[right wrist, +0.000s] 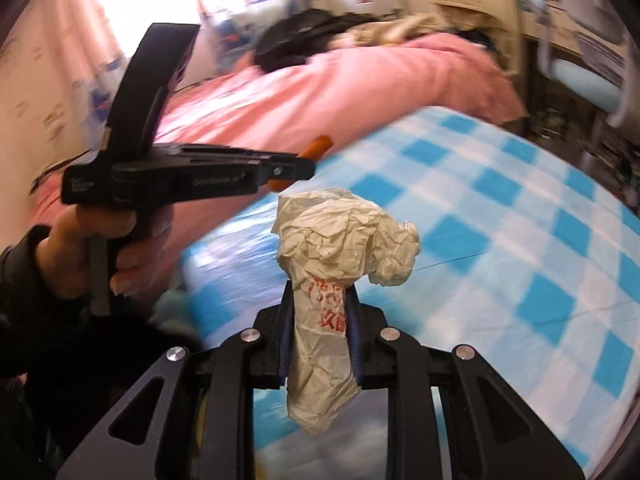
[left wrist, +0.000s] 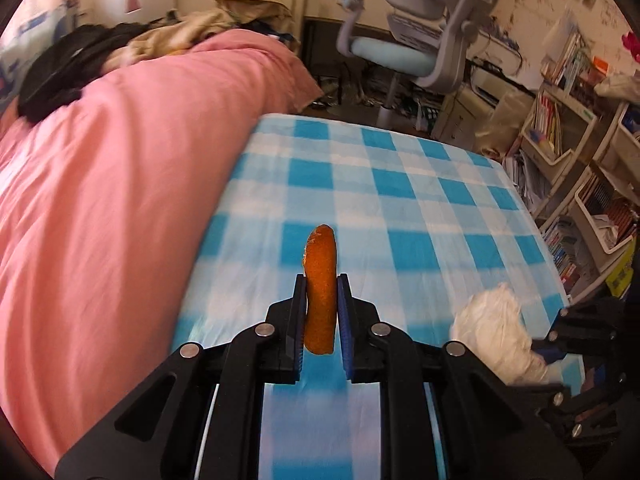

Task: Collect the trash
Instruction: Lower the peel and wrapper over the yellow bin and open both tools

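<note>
Both pieces of trash look picked and lifted, so I judge the step in hand to be the carry toward a bin; no bin or bag shows in either view, so where they go I cannot say. Left gripper (left wrist: 320,312): jaws drawn nearly together, clamped on an orange peel strip (left wrist: 320,284) that stands upright between the blue pads (left wrist: 345,320), its top poking above the fingertips and its lower end hanging below them. The peel is clear of the checked blue sheet (left wrist: 400,200), held over the sheet's near part, close to the edge where the pink duvet (left wrist: 100,180) meets it. Right gripper (right wrist: 320,320): jaws closed on the stem of a crumpled white wrapper (right wrist: 332,248) with red print; the bunched head bulges above the fingers, a tail dangles below. It too hangs off the bed, over the near edge of the sheet. The two grippers ride side by side, near but apart; the person's left hand (right wrist: 92,248) grips its handle. Next move, as I read it: keep both clamps firm, swing away from the bed, find the receptacle, then open over it. The wrapper is light and springy and may slip if the grip eases.
</note>
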